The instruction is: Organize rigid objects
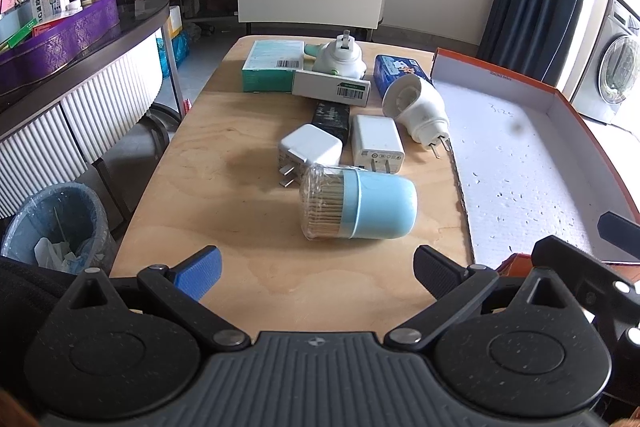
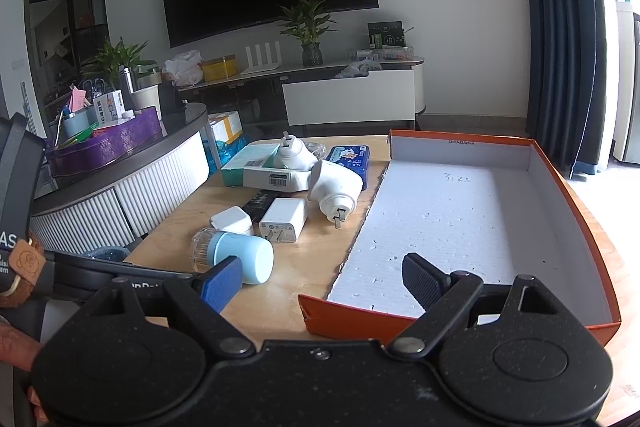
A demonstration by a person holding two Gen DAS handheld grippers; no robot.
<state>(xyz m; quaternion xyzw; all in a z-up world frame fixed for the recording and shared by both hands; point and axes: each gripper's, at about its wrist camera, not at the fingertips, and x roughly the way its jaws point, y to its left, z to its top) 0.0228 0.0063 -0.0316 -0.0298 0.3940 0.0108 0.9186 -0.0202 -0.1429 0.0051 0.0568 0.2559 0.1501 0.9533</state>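
- Your left gripper (image 1: 316, 273) hangs low over the near end of the wooden table (image 1: 248, 227), jaws spread wide with nothing between them.
- Just ahead of it lies the light-blue toothpick holder (image 1: 360, 205) on its side, clear cap with the toothpicks facing left.
- Behind the holder sit two white chargers: a square one (image 1: 310, 147) with prongs toward you, and a taller one (image 1: 377, 143) just beside it on the right.
- A black box (image 1: 331, 115) lies behind the chargers, partly hidden by them.
- Right of the chargers, a white plug-in device (image 1: 416, 107) lies tilted, prongs pointing toward you, near the edge of the tray.
- At the far end are a teal box (image 1: 272, 65), a white barcoded box (image 1: 332, 87), a second white plug-in device (image 1: 340, 59) and a blue tissue pack (image 1: 400, 69), all clustered close.
- Your right gripper (image 2: 320, 279) is also wide open and holds nothing; it hovers at the near left corner of the orange-walled cardboard tray (image 2: 576, 199).
- The tray's white foam floor holds none of the objects.
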